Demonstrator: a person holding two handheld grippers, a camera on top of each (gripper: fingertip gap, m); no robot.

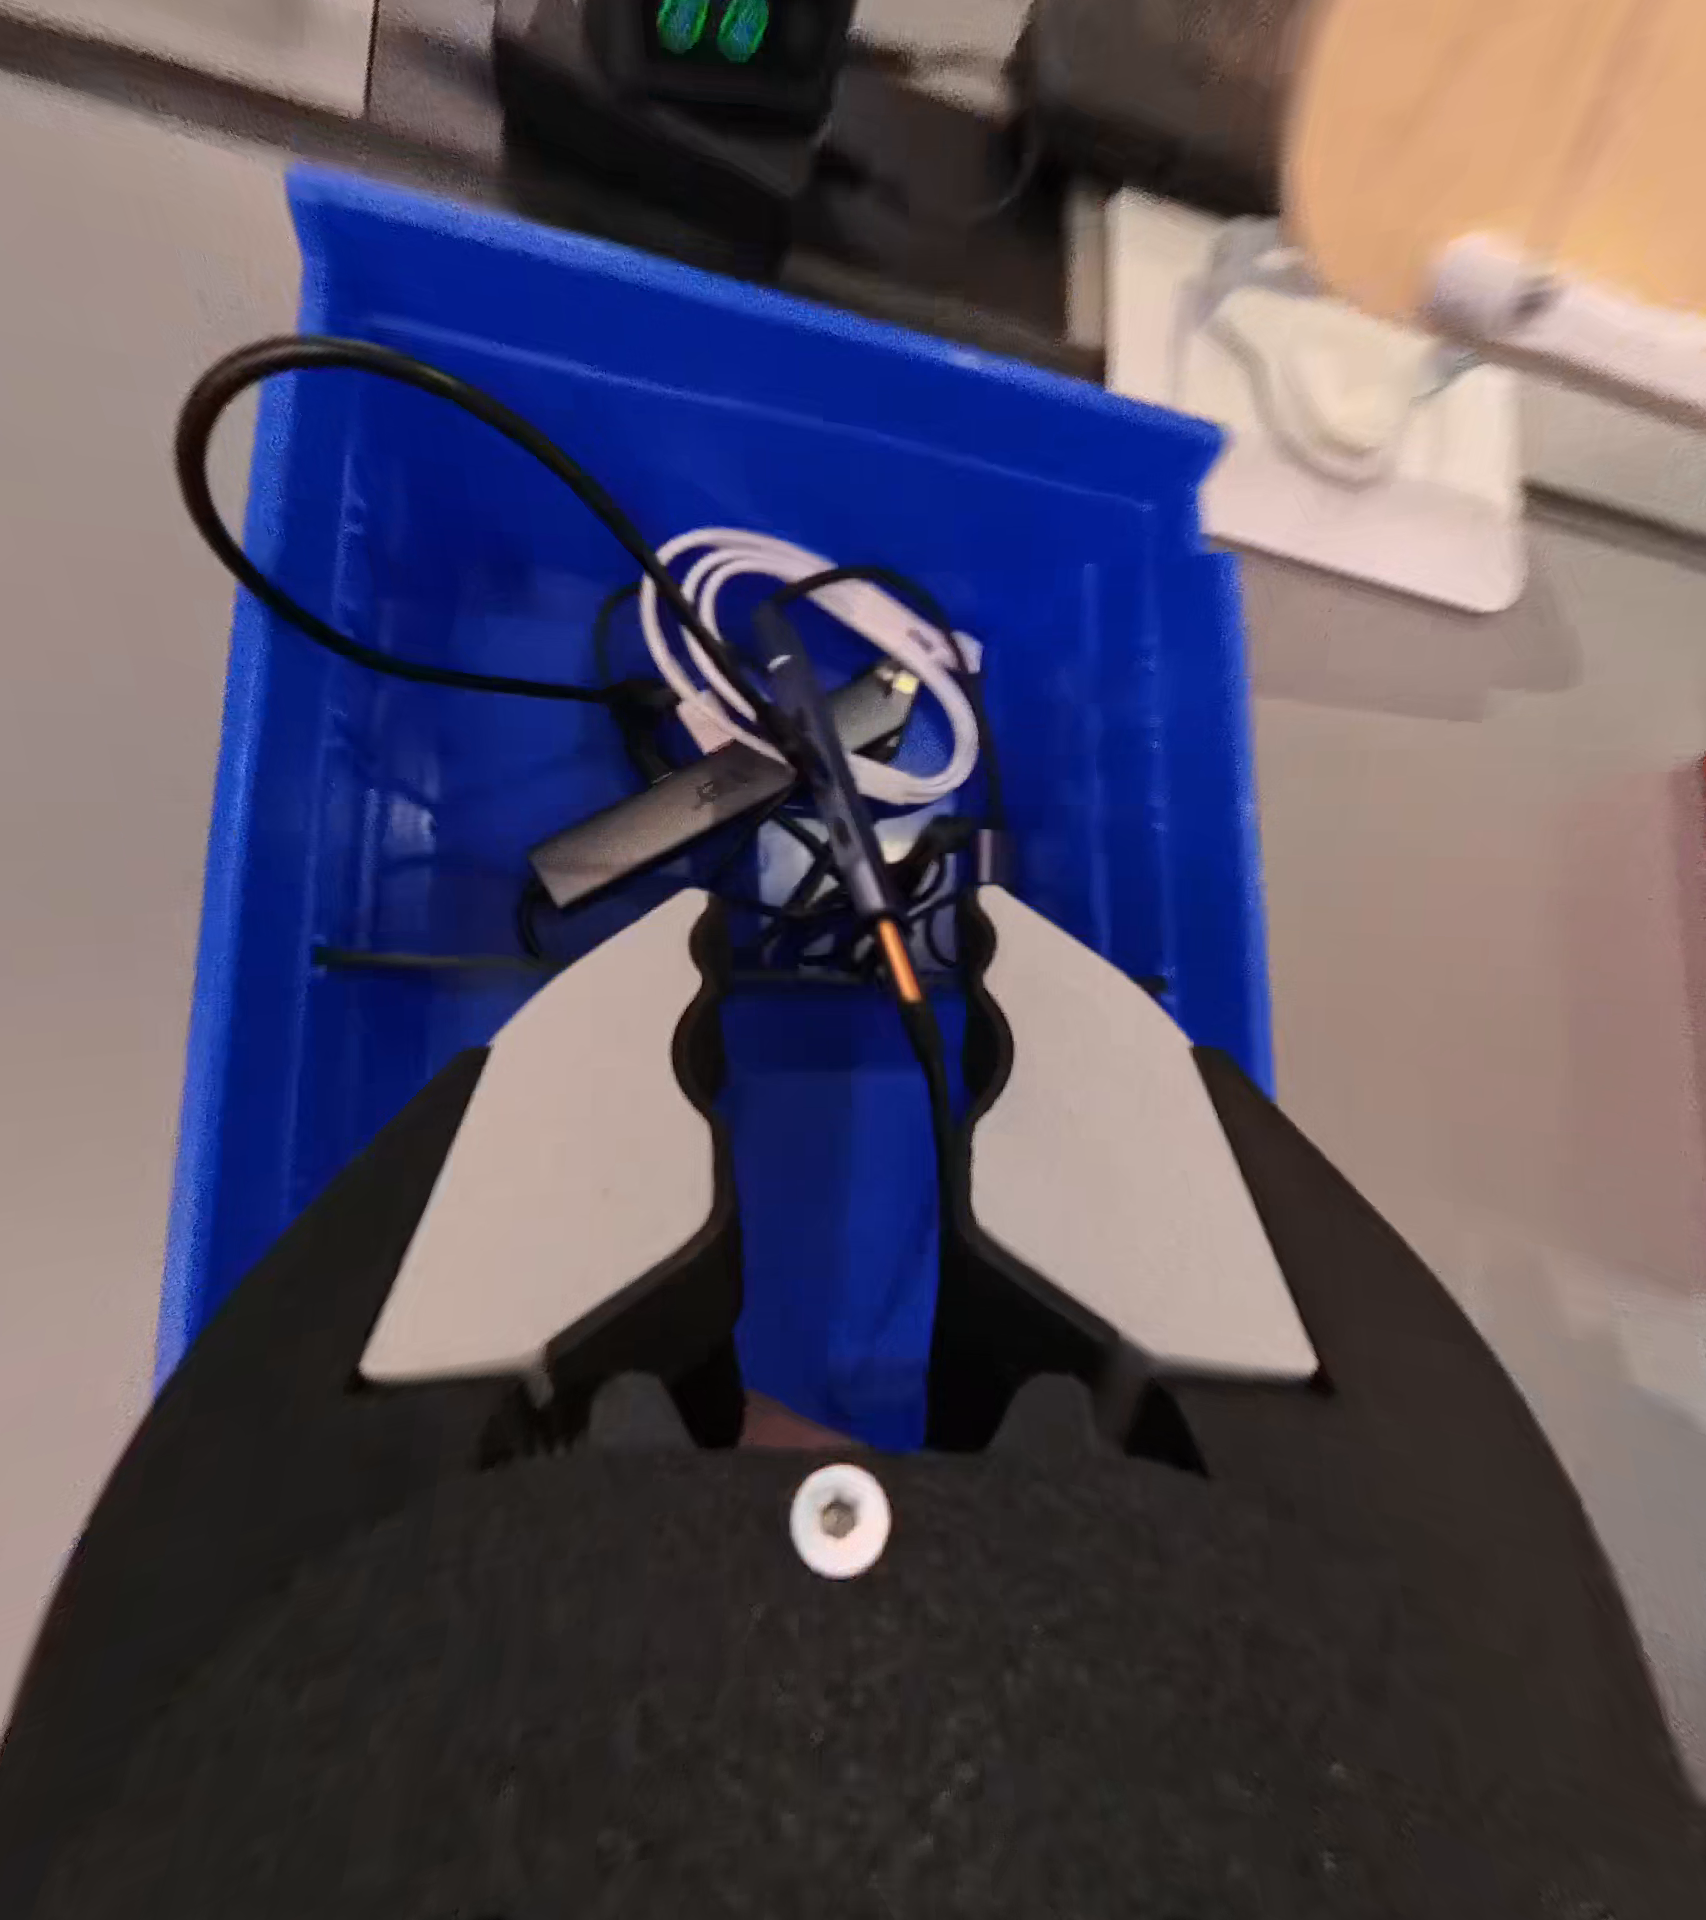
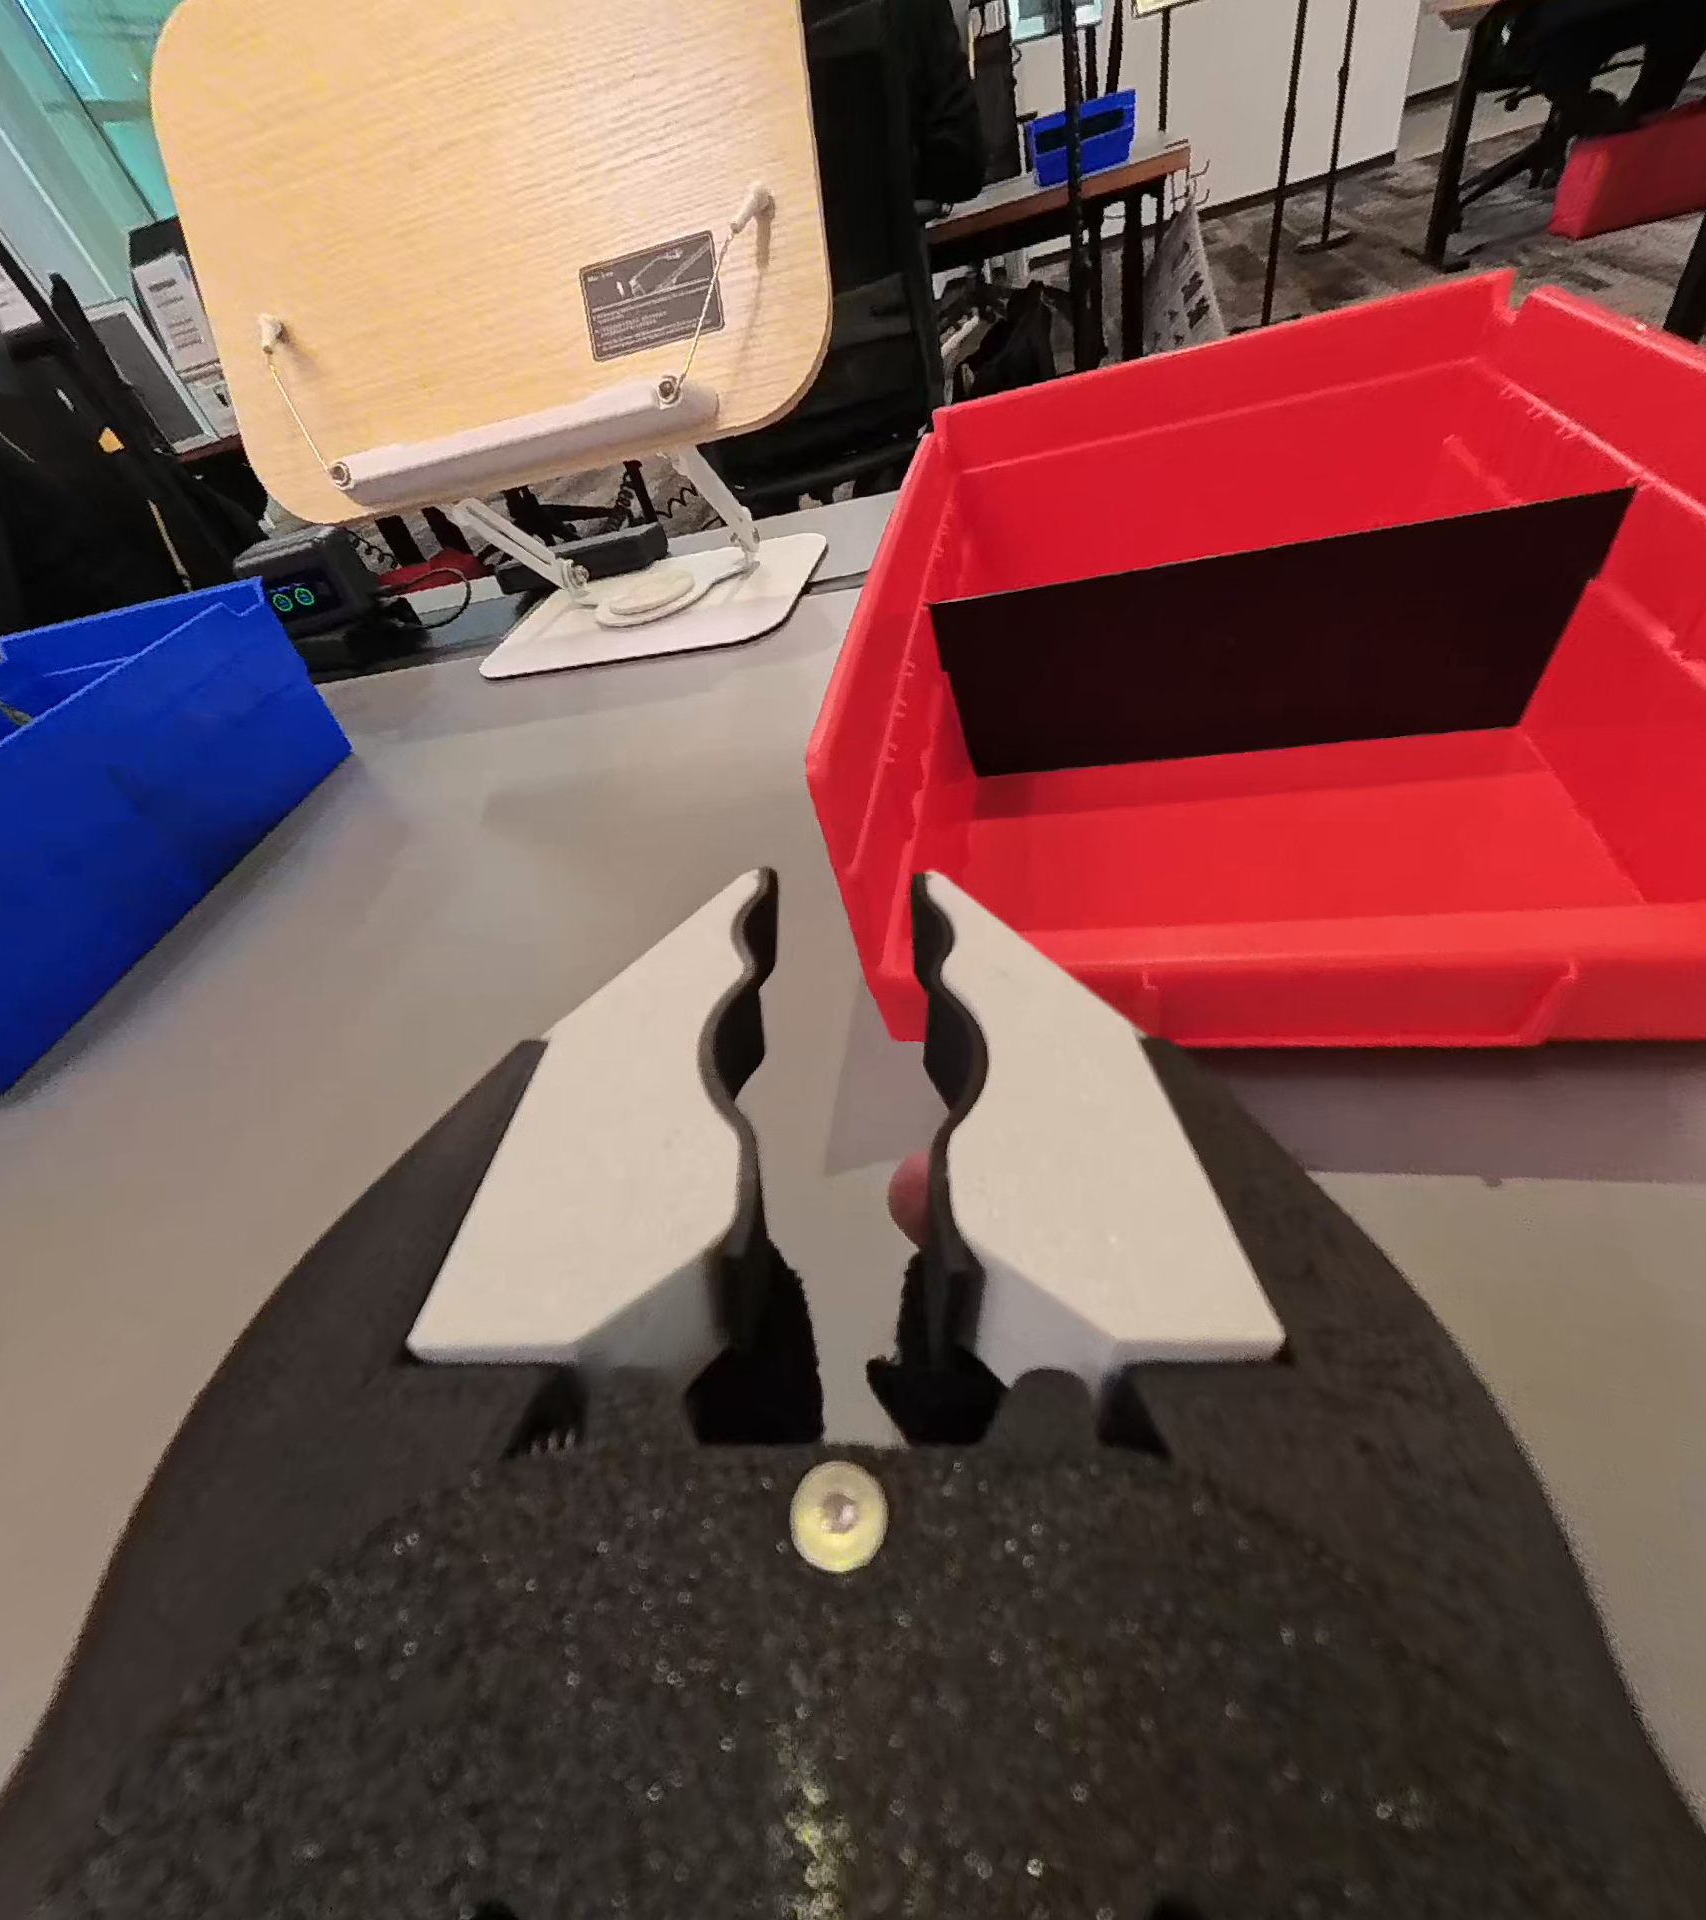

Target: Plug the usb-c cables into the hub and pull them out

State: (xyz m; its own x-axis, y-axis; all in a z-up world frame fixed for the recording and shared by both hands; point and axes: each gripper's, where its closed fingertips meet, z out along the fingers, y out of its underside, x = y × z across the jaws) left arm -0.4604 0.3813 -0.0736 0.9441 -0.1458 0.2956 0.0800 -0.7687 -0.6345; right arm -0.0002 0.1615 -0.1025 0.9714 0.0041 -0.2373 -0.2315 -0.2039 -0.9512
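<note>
Hub, a slim dark grey metal bar (image 1: 662, 821), lies tangled with a coiled white cable (image 1: 828, 675) and black cables (image 1: 329, 520) inside the blue plastic bin (image 1: 537, 416); the left gripper (image 1: 844, 935) hovers spread above, likely choosing a grasp.

From the right wrist, the right gripper (image 2: 844, 904) waits spread over the grey table (image 2: 516, 831) beside an empty red plastic bin (image 2: 1348, 935) with a black divider (image 2: 1275, 644).

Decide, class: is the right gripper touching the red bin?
Apart. The right wrist view shows the right gripper open, with bare grey table visible between its tips and the red bin's front wall.
</note>
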